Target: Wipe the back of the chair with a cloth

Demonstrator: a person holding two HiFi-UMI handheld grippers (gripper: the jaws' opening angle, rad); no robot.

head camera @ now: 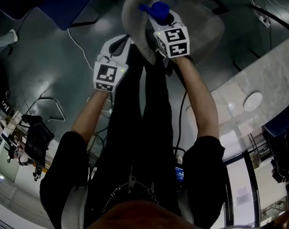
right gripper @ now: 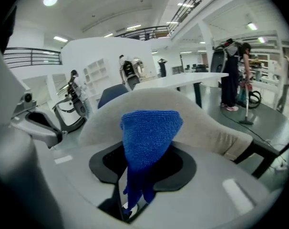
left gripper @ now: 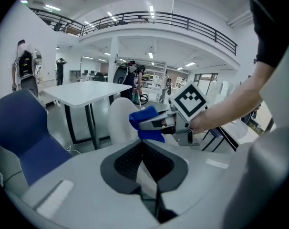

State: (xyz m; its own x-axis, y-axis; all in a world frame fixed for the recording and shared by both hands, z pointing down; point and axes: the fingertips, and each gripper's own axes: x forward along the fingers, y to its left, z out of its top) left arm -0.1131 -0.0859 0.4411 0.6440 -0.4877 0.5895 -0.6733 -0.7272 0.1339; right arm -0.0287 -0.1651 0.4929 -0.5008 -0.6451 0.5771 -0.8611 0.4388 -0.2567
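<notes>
One blue knitted cloth (right gripper: 147, 142), fanned wide at its top, clamped in the right gripper (head camera: 159, 19) at the top of one pale chair (right gripper: 206, 123); left gripper (head camera: 117, 49) closed, empty, just beside; two grippers.

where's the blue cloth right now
The blue cloth is pinched in the right gripper, top centre of the head view, at the upper edge of the pale chair back.

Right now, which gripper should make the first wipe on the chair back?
The right gripper: it clamps the blue cloth close by the chair back. The left gripper holds nothing.
</notes>
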